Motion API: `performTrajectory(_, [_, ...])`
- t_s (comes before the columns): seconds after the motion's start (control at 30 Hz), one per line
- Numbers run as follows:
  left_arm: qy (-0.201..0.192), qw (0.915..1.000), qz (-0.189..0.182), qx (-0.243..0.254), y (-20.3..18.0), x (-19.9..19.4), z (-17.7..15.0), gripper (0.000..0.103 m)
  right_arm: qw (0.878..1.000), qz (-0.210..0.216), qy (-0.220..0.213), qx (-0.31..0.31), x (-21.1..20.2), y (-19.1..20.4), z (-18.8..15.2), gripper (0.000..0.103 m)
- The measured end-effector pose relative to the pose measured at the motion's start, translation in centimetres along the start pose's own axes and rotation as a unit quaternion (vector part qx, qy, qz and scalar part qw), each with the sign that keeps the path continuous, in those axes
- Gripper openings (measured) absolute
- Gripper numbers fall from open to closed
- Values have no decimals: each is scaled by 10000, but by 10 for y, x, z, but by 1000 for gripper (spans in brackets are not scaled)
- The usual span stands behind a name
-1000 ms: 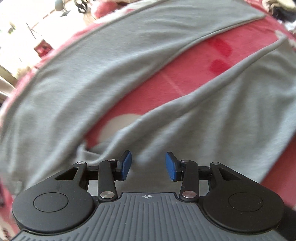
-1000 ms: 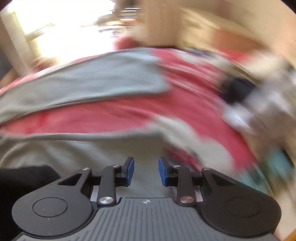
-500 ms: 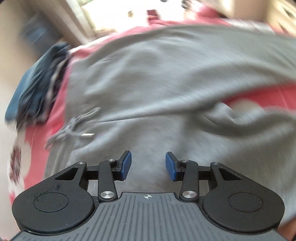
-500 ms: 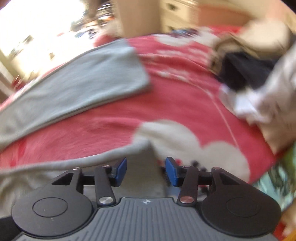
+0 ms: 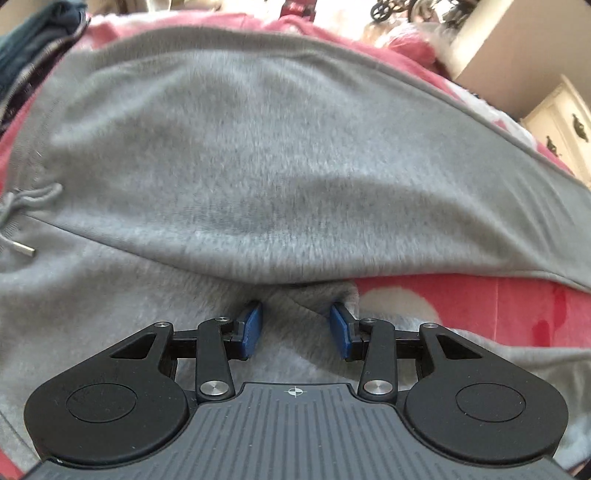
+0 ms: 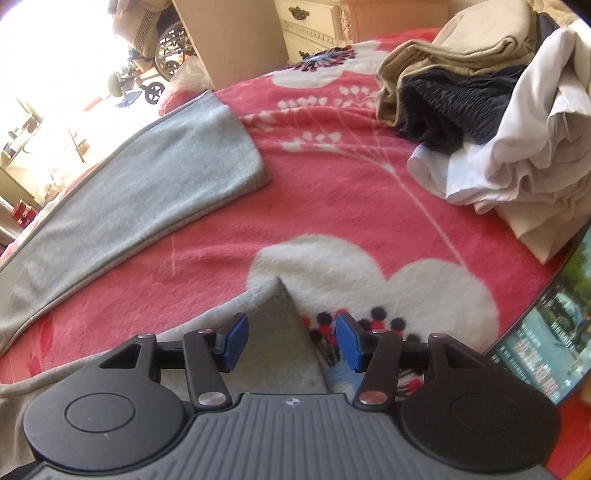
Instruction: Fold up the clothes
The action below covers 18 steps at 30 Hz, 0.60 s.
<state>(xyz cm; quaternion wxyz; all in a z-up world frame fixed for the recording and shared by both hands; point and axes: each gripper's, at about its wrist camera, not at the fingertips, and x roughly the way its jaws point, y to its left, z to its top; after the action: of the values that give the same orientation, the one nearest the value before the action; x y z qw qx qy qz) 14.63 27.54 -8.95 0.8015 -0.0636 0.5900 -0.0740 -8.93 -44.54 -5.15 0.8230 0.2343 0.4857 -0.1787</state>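
1. Left wrist view: we see the left gripper (image 5: 295, 328) low over the grey sweatpants (image 5: 258, 155), blue pads wide apart w/ nothing pinched between them. The tips sit right at the crotch area where the upper leg overlaps the lower fabric; whether the pads touch the cloth we can't tell.
2. Same view: the pants fill most of the frame, spread on a red blanket (image 5: 480, 306) w/ white flower shapes. A drawstring (image 5: 22, 210) w/ a metal tip lies at the waistband, far left. A dark blue garment (image 5: 26, 48) sits at the top-left corner, beside the waist end.
3. Right wrist view: we see the right gripper (image 6: 291, 341) w/ jaws spread too, gripping nothing. A pointed corner of a grey pant leg (image 6: 273, 325) lies between & just ahead of the fingers, flat on the blanket.
4. Same view: the other pant leg (image 6: 147, 184) stretches away to the left, its cuff end well apart from the gripper. At upper right there's a pile of clothes (image 6: 498, 122): beige, black & white pieces heaped together. A cream dresser (image 6: 314, 18) stands past the bed edge.
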Motion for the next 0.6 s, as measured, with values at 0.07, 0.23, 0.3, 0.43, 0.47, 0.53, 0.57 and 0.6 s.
performTrajectory(0.07, [57,9993,-139,-342,6,-3,3,40,10000,-29,28,-53,2,3,-2,55])
performTrajectory(0.23, [-44,9978,-325,-584,7,-23,3,40,9999,-86,14,-103,3,7,-5,55])
performTrajectory(0.3, [-35,9982,-431,-411,-4,-25,2,40,9999,-91,-1,-93,4,7,-5,55])
performTrajectory(0.43, [-52,9998,-171,66,-28,-14,-1,39,9999,-103,-45,-64,3,7,-6,55])
performTrajectory(0.47, [-59,9998,-74,194,-34,-11,-1,39,9999,-107,-53,-53,3,6,-7,55])
performTrajectory(0.53, [-72,9989,121,450,-45,-4,-3,26,9999,-115,-69,-33,1,6,-7,55])
performTrajectory(0.57, [-89,9982,211,562,-51,-1,-4,13,9999,-121,-73,-27,1,5,-8,55])
performTrajectory(0.6, [-169,9980,246,558,-52,-1,-4,8,9999,-126,-70,-27,1,5,-9,55])
